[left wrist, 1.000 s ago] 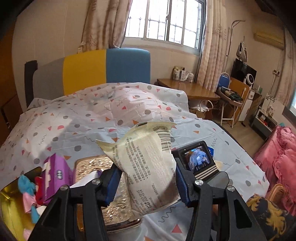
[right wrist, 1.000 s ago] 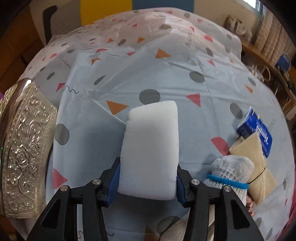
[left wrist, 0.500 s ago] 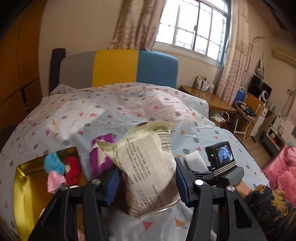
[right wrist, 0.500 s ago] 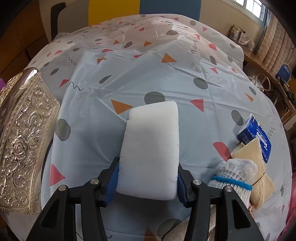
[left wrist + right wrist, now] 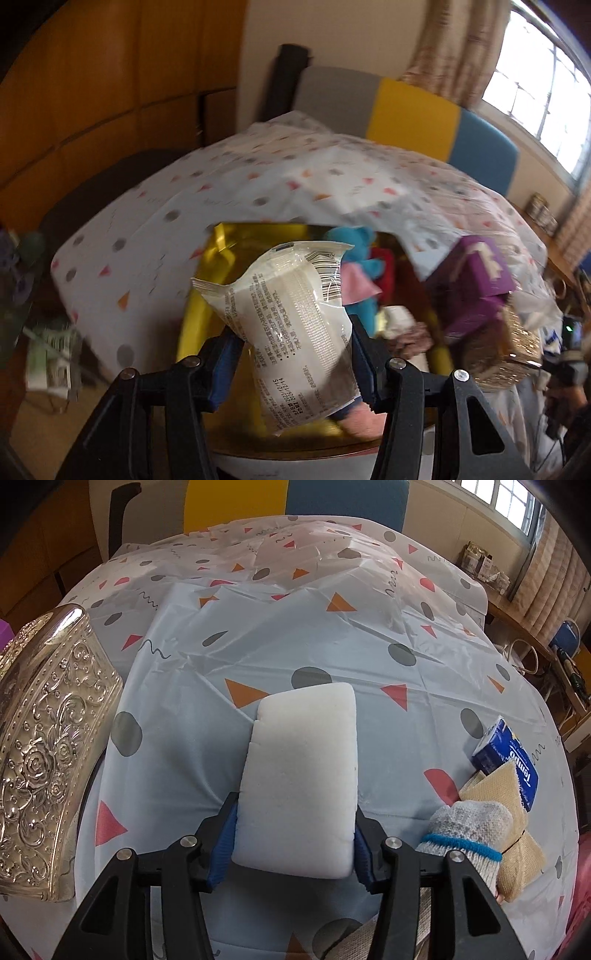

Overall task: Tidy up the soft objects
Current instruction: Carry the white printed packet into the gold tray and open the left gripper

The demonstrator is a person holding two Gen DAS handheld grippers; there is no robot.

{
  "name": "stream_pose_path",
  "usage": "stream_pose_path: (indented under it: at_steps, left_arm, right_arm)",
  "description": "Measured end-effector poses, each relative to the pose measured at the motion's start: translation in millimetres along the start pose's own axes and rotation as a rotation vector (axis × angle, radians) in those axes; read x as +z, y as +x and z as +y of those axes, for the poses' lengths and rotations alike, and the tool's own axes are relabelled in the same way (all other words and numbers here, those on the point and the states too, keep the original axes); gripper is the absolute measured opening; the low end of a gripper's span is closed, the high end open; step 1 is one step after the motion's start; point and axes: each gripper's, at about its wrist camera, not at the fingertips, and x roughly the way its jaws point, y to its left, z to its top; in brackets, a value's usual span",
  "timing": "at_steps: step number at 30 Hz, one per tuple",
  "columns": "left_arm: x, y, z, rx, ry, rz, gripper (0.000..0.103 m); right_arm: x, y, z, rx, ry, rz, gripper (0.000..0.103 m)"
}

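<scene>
The left claw (image 5: 295, 354) grips a crinkly printed plastic packet (image 5: 291, 325), now above the shiny gold tin (image 5: 218, 258). The right claw (image 5: 293, 843) clamps a white foam block (image 5: 301, 782), unmoved.

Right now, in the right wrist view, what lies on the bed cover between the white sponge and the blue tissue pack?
Nothing: only bare bed cover lies between sponge and tissue pack.

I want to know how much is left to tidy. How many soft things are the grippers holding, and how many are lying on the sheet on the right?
Held in grippers: 2, the sealed white packet and the white sponge block.
Lying on the sheet: 3, the blue tissue pack, the tan burlap pouch and the grey knitted roll.
Total: 5
</scene>
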Motion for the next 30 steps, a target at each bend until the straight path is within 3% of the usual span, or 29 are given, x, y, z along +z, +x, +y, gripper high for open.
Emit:
stream_pose_path:
  at_steps: [6, 17, 26, 28, 30]
  left_arm:
    - [0.3, 26.8, 18.4, 0.013, -0.077, 0.073, 0.055]
    - [54.4, 101.6, -9.5, 0.018, -0.021, 0.108, 0.055]
    - [55.8, 163.8, -19.4, 0.070, 0.027, 0.202, 0.057]
    - [54.4, 167.9, -21.1, 0.086, 0.041, 0.197, 0.060]
    - [53.0, 165.3, -22.2, 0.098, 0.048, 0.170, 0.073]
  right_arm:
    - [-0.1, -1.0, 1.4, -0.017, -0.017, -0.009, 0.054]
    - [-0.5, -1.4, 2.5, -0.037, -0.044, -0.017, 0.054]
    - [-1.4, -1.0, 1.7, -0.037, -0.045, -0.016, 0.053]
    - [-1.4, -0.9, 1.4, -0.036, -0.043, -0.014, 0.053]
    - [-1.2, -0.8, 1.3, -0.034, -0.041, -0.013, 0.053]
